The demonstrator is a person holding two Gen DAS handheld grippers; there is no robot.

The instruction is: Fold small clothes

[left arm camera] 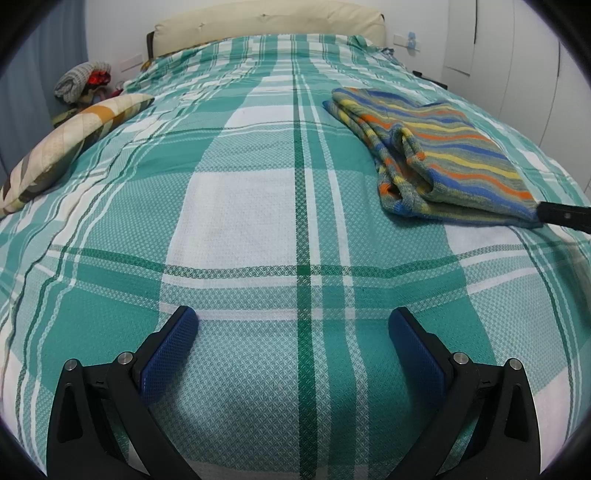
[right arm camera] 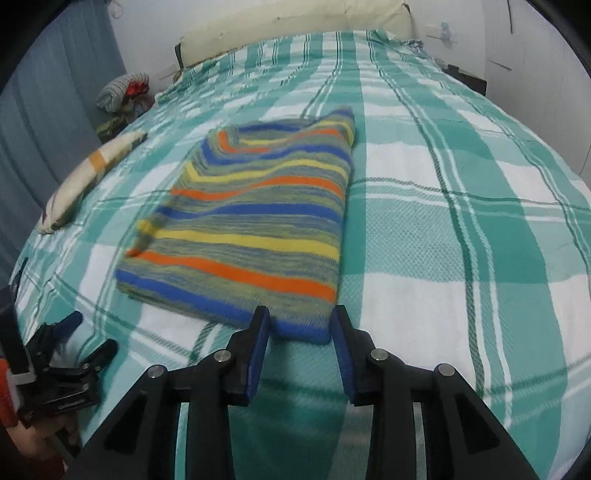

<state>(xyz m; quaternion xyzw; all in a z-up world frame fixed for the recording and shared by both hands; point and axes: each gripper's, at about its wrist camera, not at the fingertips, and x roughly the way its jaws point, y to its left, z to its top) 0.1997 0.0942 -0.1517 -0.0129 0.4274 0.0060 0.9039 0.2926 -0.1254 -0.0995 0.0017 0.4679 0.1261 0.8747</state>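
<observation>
A folded striped knit garment (right arm camera: 255, 221), with blue, yellow, orange and grey-green bands, lies flat on the green-and-white plaid bedspread (right arm camera: 461, 258). My right gripper (right arm camera: 301, 328) is open, its blue pads just at the garment's near edge, holding nothing. In the left wrist view the garment (left arm camera: 439, 155) lies to the upper right, with its open folded end facing left. My left gripper (left arm camera: 293, 325) is wide open and empty over bare bedspread (left arm camera: 258, 206), well apart from the garment. It also shows in the right wrist view (right arm camera: 74, 339) at the lower left.
A patterned pillow (left arm camera: 70, 144) lies at the bed's left edge. A cream headboard (left arm camera: 266, 26) stands at the far end. A pile of clothes (left arm camera: 83, 83) sits beyond the left side. White cabinet doors (left arm camera: 517, 55) stand on the right.
</observation>
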